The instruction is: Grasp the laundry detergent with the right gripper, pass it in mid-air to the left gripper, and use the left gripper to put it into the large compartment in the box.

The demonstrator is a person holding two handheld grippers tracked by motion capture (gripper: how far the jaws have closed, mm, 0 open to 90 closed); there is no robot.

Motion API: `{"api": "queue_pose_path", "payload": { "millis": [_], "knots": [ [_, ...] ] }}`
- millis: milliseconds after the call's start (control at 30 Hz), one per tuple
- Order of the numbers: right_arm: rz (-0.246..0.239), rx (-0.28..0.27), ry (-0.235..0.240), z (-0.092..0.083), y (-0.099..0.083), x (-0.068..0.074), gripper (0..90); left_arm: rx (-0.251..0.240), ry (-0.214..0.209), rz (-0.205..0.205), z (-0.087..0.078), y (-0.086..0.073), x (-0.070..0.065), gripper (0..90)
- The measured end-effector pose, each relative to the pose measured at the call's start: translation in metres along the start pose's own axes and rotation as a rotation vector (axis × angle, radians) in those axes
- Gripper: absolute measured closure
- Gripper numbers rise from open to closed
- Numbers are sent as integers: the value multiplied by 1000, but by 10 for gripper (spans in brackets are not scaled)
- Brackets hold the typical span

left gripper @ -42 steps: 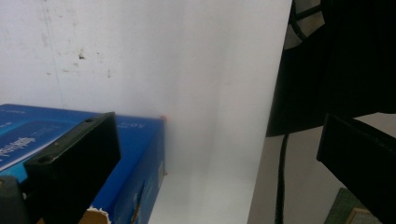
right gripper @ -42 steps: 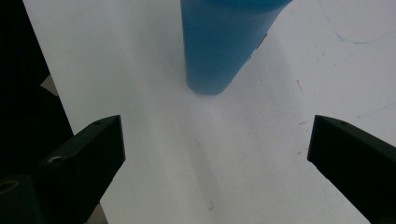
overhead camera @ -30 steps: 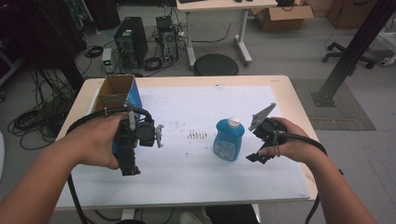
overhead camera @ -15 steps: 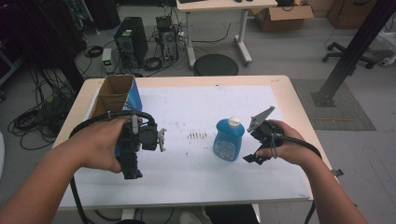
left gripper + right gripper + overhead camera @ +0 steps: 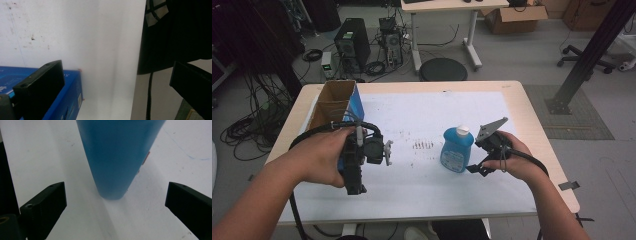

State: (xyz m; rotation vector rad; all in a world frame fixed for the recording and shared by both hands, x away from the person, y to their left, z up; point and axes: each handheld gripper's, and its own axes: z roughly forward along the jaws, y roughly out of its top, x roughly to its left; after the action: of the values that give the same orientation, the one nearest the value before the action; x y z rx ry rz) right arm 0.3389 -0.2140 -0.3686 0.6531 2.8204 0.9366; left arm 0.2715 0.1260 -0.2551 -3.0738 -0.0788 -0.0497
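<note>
The blue bottle (image 5: 456, 149) stands upright mid-counter (image 5: 512, 100). The right tool (image 5: 475, 160), jaws wide and empty, sits just beside it, lining up a grasp; next, advance and close. The left tool (image 5: 388, 152) waits, open and empty.

- The right tongs (image 5: 476, 161) have been brought leftward, closer to the blue bottle (image 5: 456, 149), with the jaws spread on either side of its base.
- The left tongs (image 5: 354, 186) have been shifted slightly toward the near edge of the tabletop (image 5: 532, 125).
</note>
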Motion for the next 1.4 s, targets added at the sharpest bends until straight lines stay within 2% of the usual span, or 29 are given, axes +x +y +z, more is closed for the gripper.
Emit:
{"api": "queue_pose_path", "payload": {
  "millis": [167, 600, 967, 1400],
  "knots": [
    [12, -50, -2, 5, 0, 2, 36, 1, -1, 2, 1, 0, -1, 2],
    [44, -130, 0, 15, -3, 2, 32, -1, 5, 2, 2, -2, -2, 2],
    [45, -219, 0, 23, -9, 1, 27, -4, 12, 11, 2, -1, -4, 2],
    [55, -287, -10, 34, -11, 2, 25, 1, 9, 9, 1, 1, -6, 2]
  ]
}}
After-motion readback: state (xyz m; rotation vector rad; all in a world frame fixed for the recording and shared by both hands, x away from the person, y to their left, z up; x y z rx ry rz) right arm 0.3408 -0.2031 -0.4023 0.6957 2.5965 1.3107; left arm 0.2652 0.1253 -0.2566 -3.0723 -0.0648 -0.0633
